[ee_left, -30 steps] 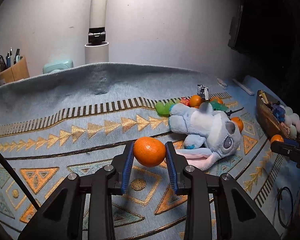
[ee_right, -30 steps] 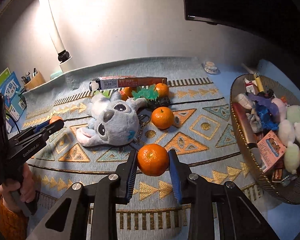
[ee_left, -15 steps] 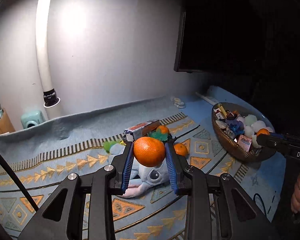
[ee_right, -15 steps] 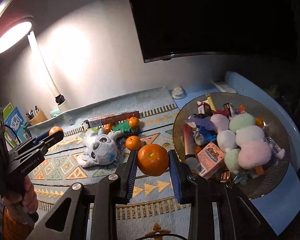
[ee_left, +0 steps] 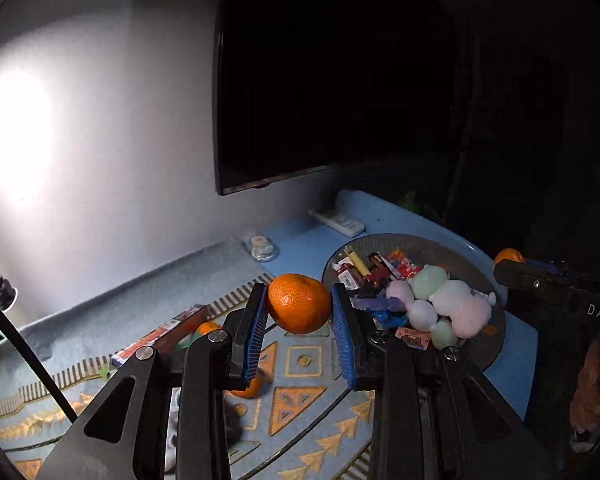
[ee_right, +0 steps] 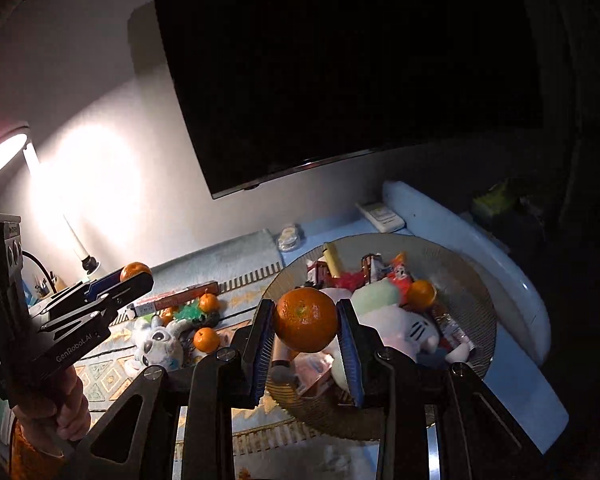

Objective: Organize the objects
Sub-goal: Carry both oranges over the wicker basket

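Here, both tongs carry fruit above the table. The left gripper [ee_left: 299, 305] has its blue pads narrowed onto a mandarin [ee_left: 299, 303], each pad touching a side of the fruit, held clear of the patterned cloth [ee_left: 300, 396] and just left of the round basket [ee_left: 476, 268]. The right gripper [ee_right: 305, 319] is likewise closed down on a second mandarin [ee_right: 305, 319], pads pressed to both sides, the fruit hanging over the near-left rim of the basket. From the right wrist, the left gripper shows at far left, its mandarin peeking past the fingertips, with a hand [ee_right: 66, 404] on its grip. The basket holds pastel plush balls [ee_left: 452, 300], wrapped snacks and a loose orange [ee_right: 421, 291]. On the cloth to the left lie a plush toy [ee_right: 158, 342], two more oranges and a long box [ee_right: 176, 300].
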Demonstrator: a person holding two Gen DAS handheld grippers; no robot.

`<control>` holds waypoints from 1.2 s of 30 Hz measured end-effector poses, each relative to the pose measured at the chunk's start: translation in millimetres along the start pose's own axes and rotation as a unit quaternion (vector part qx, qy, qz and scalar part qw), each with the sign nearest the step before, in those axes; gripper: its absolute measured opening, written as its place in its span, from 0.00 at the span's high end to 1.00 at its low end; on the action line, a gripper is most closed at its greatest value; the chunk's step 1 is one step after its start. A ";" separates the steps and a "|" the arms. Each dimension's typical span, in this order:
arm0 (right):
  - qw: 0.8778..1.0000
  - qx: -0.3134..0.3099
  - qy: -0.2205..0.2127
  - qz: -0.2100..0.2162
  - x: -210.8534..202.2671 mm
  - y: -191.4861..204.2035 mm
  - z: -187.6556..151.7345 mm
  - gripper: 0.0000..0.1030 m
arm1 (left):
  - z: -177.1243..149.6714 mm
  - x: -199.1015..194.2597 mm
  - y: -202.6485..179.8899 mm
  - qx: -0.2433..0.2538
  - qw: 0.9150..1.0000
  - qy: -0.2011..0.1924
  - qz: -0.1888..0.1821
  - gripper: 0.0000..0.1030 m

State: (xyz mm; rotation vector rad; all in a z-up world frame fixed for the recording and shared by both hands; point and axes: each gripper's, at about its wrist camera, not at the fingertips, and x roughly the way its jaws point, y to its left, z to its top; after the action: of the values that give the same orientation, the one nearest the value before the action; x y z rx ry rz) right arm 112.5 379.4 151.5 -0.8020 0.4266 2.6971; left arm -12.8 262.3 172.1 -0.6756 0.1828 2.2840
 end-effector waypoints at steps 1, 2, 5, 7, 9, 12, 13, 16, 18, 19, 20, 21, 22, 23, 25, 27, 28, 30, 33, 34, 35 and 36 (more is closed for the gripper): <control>1.000 0.005 -0.004 -0.004 -1.3 -5.8 3.2 0.71 | 4.1 6.2 -5.7 0.002 1.000 0.001 -0.007 0.72; 1.000 0.010 -0.008 -0.008 -2.2 -11.8 6.4 0.71 | 8.2 12.4 -11.1 0.004 1.000 0.002 -0.013 0.72; 0.999 0.025 -0.019 -0.021 -3.3 -30.1 15.4 0.71 | 19.2 31.4 -27.8 0.011 0.999 0.006 -0.032 0.72; 0.998 0.043 -0.024 -0.028 -1.8 -43.3 21.2 0.71 | 25.4 43.4 -38.7 0.016 0.999 0.009 -0.043 0.72; 0.997 0.066 -0.025 -0.033 1.3 -58.1 25.7 0.71 | 30.4 55.0 -47.9 0.021 0.998 0.013 -0.053 0.72; 0.994 0.100 -0.023 -0.045 9.1 -80.2 31.2 0.71 | 35.6 72.2 -59.9 0.026 0.997 0.018 -0.065 0.72; 0.993 0.110 -0.021 -0.049 12.7 -86.8 32.7 0.71 | 36.7 77.5 -63.5 0.027 0.997 0.019 -0.068 0.72; 0.988 0.139 -0.005 -0.061 26.5 -104.2 35.7 0.71 | 37.9 93.7 -72.2 0.032 0.996 0.026 -0.077 0.72; 0.986 0.159 0.004 -0.059 35.7 -114.8 35.3 0.71 | 37.6 104.2 -76.7 0.034 0.995 0.033 -0.084 0.72; 0.985 0.165 0.009 -0.058 39.8 -118.8 34.8 0.71 | 36.5 109.1 -78.7 0.035 0.995 0.036 -0.086 0.72; 0.984 0.168 0.011 -0.060 43.4 -123.0 34.5 0.71 | 35.7 113.4 -80.6 0.036 0.995 0.039 -0.087 0.72; 0.983 0.171 0.014 -0.064 46.1 -126.5 34.9 0.71 | 34.8 117.9 -82.1 0.037 0.995 0.042 -0.088 0.72; 0.983 0.172 0.015 -0.067 48.3 -128.3 34.9 0.71 | 34.0 122.0 -83.2 0.038 0.994 0.044 -0.089 0.72; 0.982 0.173 0.017 -0.068 50.6 -130.1 34.8 0.71 | 33.5 125.3 -84.2 0.039 0.994 0.046 -0.090 0.72; 0.982 0.175 0.021 -0.071 53.0 -132.5 33.5 0.71 | 33.4 131.9 -85.0 0.038 0.994 0.049 -0.093 0.72; 0.981 0.176 0.022 -0.073 54.6 -134.0 32.7 0.71 | 32.8 138.9 -85.1 0.036 0.994 0.051 -0.095 0.72; 0.981 0.176 0.023 -0.075 55.4 -134.4 32.4 0.71 | 32.4 140.8 -84.8 0.035 0.993 0.051 -0.096 0.72; 0.981 0.174 0.025 -0.080 56.6 -134.3 31.8 0.71 | 31.8 144.9 -84.3 0.033 0.993 0.053 -0.097 0.72; 0.981 0.175 0.027 -0.084 62.8 -137.2 31.1 0.71 | 31.6 151.5 -84.5 0.028 0.992 0.058 -0.109 0.72; 0.980 0.179 0.029 -0.083 64.6 -138.9 30.7 0.71 | 32.1 154.1 -84.1 0.024 0.991 0.062 -0.116 0.71; 0.979 0.185 0.032 -0.082 66.3 -140.9 30.3 0.71 | 33.2 156.3 -83.1 0.020 0.990 0.067 -0.122 0.69; 0.977 0.192 0.035 -0.081 68.0 -143.8 30.1 0.70 | 34.6 161.2 -82.5 0.014 0.990 0.070 -0.124 0.62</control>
State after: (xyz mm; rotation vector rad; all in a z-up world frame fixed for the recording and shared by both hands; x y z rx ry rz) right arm 95.3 534.6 108.9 -0.7796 0.8291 2.3353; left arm -65.4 432.1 123.3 -0.7987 0.1865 1.9947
